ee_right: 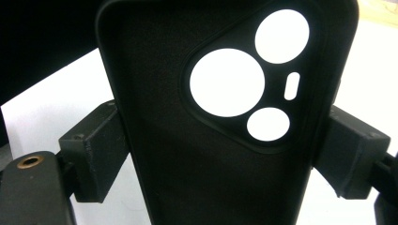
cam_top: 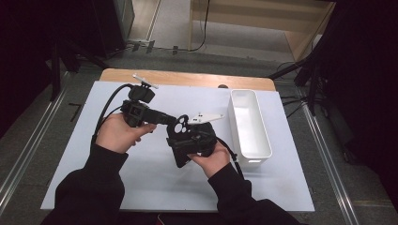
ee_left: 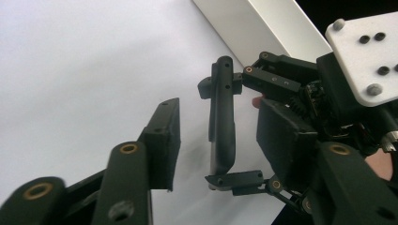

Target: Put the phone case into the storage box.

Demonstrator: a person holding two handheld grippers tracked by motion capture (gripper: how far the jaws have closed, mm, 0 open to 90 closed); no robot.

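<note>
While right tool clamps black phone case by both edges above counter, left tool stands half open, empty, jaws beside case, not gripping. Case lifted; white bin empty; likely drop-off pending.

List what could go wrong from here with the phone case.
1. The right gripper pinches the phone case only by its side edges, above the table; the soft case might flex and slip out.
2. The left gripper stands open around the case's edge, pads apart from it; closing off-centre could twist the case in the right grip.
3. The bin is close; a swing could knock it.
</note>
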